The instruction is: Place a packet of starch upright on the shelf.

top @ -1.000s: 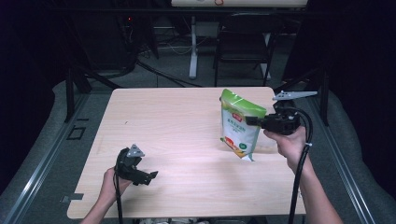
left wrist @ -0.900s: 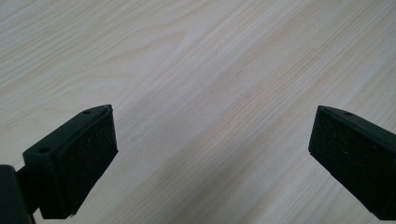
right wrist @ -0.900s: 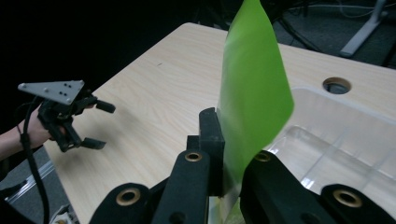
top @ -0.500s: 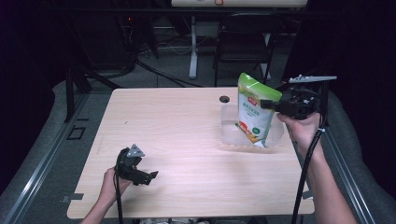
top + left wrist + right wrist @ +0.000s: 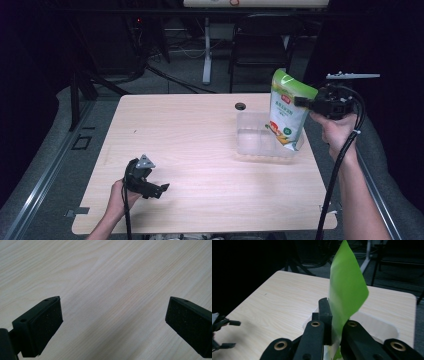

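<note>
A green and white snack pouch [image 5: 288, 111] hangs in the air over a clear plastic box [image 5: 252, 141] at the table's right side. My right gripper [image 5: 302, 101] is shut on the pouch's green top edge [image 5: 347, 287], and its black jaws close on the film in the right gripper view. Near the front left of the table my left gripper [image 5: 162, 188] rests low, held by a hand. Its two black pads [image 5: 47, 320] stand wide apart over bare wood, with nothing between them.
The light wooden table [image 5: 190, 145] has a round black cable hole [image 5: 240, 106] behind the box. A chair [image 5: 260, 47] and a desk leg [image 5: 206, 50] stand beyond the far edge. A black cable [image 5: 337, 175] trails from the right gripper along the forearm.
The right gripper carried the pouch up and to the right, from the table's middle right to above the clear box, which is now uncovered. The left gripper stayed put.
</note>
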`<state>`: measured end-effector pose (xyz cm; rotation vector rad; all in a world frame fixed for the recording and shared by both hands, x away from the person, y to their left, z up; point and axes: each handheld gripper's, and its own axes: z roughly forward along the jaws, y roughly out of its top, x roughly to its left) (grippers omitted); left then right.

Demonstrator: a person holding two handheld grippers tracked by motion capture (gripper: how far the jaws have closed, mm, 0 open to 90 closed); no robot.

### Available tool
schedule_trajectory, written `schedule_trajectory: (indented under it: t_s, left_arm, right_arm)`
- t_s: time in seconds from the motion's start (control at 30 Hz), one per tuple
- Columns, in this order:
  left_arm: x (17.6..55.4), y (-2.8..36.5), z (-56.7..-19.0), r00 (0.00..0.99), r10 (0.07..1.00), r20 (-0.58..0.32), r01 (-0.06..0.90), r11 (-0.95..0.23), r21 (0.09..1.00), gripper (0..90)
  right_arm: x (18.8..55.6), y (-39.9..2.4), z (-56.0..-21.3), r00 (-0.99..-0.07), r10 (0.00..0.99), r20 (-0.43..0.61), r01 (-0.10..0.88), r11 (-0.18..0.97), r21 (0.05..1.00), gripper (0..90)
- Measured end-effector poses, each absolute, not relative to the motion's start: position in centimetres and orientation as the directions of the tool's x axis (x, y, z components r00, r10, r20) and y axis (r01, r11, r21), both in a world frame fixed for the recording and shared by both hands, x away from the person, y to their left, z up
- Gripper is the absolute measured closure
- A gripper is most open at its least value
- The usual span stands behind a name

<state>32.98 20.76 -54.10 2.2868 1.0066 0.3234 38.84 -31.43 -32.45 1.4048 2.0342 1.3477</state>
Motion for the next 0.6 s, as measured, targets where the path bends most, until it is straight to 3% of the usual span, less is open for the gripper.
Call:
schedule_trajectory:
  t_s: [0.6]
  left_arm:
    - [33.1, 20.7, -54.1, 0.684, 0.729, -0.020, 0.580, -0.528, 0.621, 1.0]
  right_arm:
    - [40.7, -34.0, -34.1, -0.337, 0.905, 0.260, 0.556, -0.032, 0.831, 90.0]
